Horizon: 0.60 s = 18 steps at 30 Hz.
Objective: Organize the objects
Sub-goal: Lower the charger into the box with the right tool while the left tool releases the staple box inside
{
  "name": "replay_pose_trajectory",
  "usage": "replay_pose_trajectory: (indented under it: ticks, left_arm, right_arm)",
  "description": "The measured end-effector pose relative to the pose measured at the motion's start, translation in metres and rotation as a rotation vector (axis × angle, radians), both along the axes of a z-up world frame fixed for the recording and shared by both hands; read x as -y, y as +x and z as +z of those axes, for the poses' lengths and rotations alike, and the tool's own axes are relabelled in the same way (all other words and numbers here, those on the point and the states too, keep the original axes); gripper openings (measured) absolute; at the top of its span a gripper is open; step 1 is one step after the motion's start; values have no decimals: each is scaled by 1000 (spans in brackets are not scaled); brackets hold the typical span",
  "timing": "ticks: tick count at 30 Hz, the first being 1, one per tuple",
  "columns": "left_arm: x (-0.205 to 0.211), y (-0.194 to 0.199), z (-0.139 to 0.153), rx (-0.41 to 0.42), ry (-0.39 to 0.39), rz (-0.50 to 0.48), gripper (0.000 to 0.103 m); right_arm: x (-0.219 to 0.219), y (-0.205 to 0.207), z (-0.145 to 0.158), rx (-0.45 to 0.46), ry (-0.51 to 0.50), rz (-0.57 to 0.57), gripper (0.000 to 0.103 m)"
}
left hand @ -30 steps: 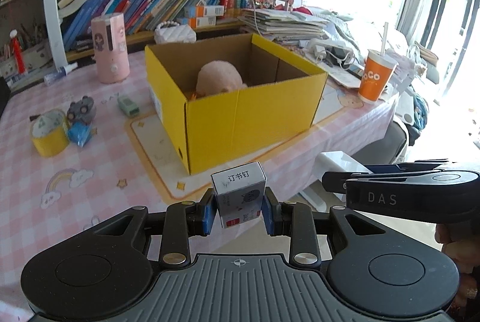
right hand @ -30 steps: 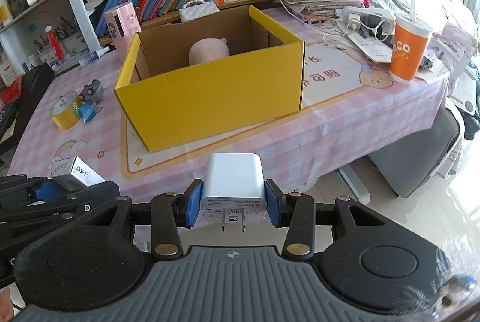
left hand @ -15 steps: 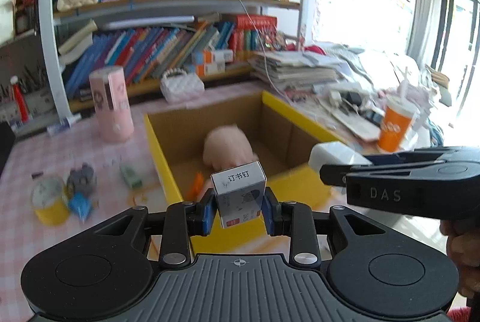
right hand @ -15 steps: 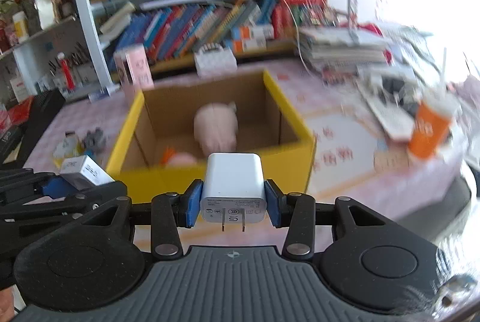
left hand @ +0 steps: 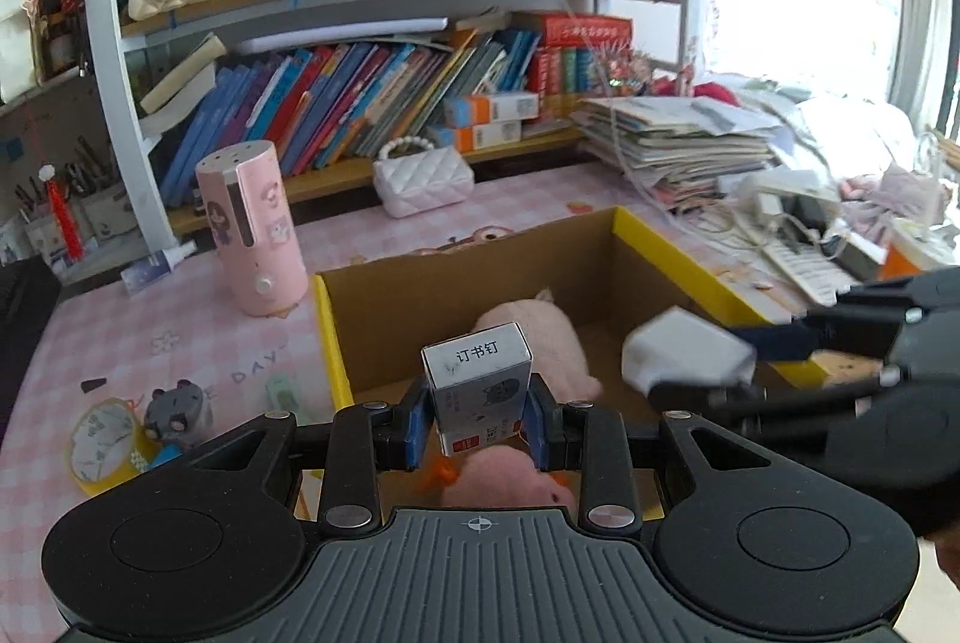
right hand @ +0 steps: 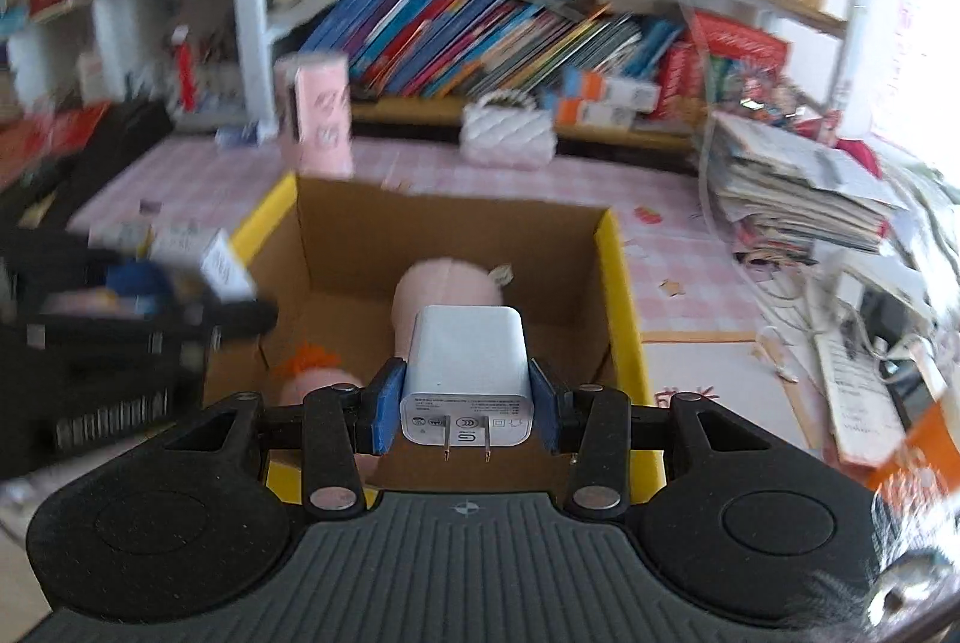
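Note:
My left gripper (left hand: pixel 479 421) is shut on a small grey-and-white staple box (left hand: pixel 480 385) and holds it above the open yellow cardboard box (left hand: pixel 329 337). My right gripper (right hand: pixel 467 400) is shut on a white plug charger (right hand: pixel 468 373), also above the box (right hand: pixel 621 319); the charger shows in the left wrist view (left hand: pixel 684 358) too. Inside the box lie a pink plush toy (left hand: pixel 552 337) and an orange-tufted pink toy (right hand: pixel 309 373). The staple box appears blurred at the left of the right wrist view (right hand: pixel 222 265).
On the pink checked tablecloth (left hand: pixel 150 319) stand a pink cylinder (left hand: pixel 252 235), a white quilted purse (left hand: pixel 423 178), a yellow tape roll (left hand: pixel 105 445) and a grey mouse toy (left hand: pixel 174 412). Paper stacks and cables (left hand: pixel 720 151) lie right. Bookshelves (left hand: pixel 360 103) stand behind.
Both grippers have moved forward from beyond the table's front edge to above the box opening, each still holding its object. The right wrist view is motion-blurred.

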<state>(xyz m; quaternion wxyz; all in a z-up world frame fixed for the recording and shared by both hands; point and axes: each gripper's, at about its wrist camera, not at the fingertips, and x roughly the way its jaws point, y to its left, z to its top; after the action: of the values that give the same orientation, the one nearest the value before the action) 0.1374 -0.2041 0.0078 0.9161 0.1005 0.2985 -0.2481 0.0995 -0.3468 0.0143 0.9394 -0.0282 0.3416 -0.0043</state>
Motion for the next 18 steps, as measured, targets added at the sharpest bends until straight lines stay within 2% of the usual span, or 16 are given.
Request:
replay_pose_trajectory:
  ticks: [9,14,18]
  left_arm:
    - [27,23,-17,-59,72,9,30]
    - [36,29,-25,-89,96,3,30]
    - [41,31,-32,-104,119,-1,30]
  right_arm:
    - [0,30,-30,-107,-33,143,41]
    - [6,36,-30,-133,-3,204,41]
    - [13,36,-32,-158,26,204,41]
